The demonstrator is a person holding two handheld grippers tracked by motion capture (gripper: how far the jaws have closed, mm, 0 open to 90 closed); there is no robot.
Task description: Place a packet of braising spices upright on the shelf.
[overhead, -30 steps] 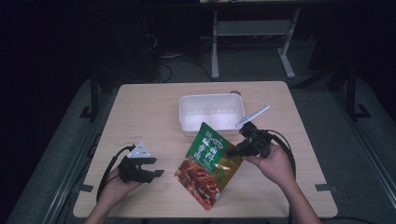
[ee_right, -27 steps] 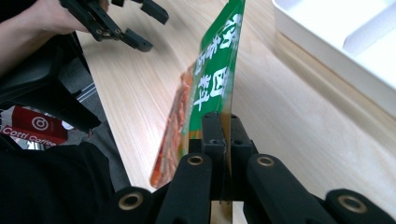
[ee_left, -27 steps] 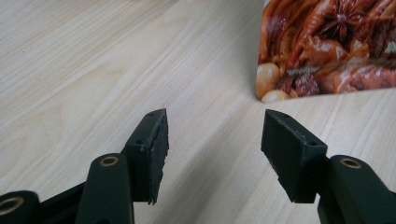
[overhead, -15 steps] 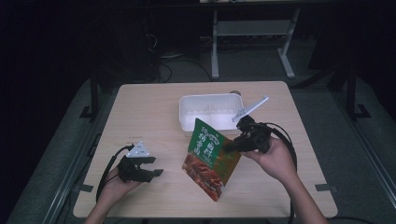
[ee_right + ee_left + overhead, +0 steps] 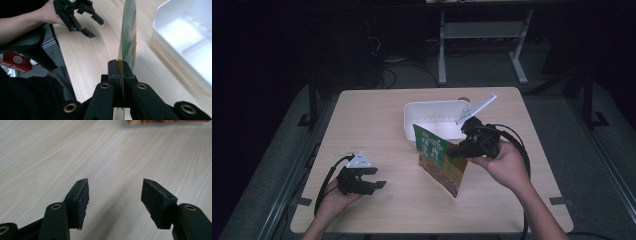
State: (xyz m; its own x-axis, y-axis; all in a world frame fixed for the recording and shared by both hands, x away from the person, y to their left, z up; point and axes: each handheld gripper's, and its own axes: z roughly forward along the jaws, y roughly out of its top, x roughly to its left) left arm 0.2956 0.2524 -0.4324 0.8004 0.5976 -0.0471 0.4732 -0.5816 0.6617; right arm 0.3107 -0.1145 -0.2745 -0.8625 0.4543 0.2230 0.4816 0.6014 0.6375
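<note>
A green and red snack packet [image 5: 439, 160] stands up on edge off the table, just in front of the white tray [image 5: 409, 112]. My right gripper [image 5: 460, 150] is shut on the packet's right edge. In the right gripper view the packet [image 5: 128, 37] rises thin and edge-on from between the closed jaws of the right gripper [image 5: 121, 65]. My left gripper [image 5: 376, 177] rests open near the table's front left, apart from the packet. In the left gripper view only bare wood lies between the jaws of the left gripper [image 5: 115, 187], and the packet's lower edge [image 5: 165, 121] shows far off.
The white tray [image 5: 180, 37] has dividers and looks empty. The wooden table [image 5: 372, 125] is bare at the left and back. In the right gripper view the left gripper [image 5: 94, 27] shows far off. Dark floor and table legs lie beyond.
The right gripper has lifted the packet from lying nearly flat to standing on edge, carrying it up and toward the tray. The left gripper has stayed put.
</note>
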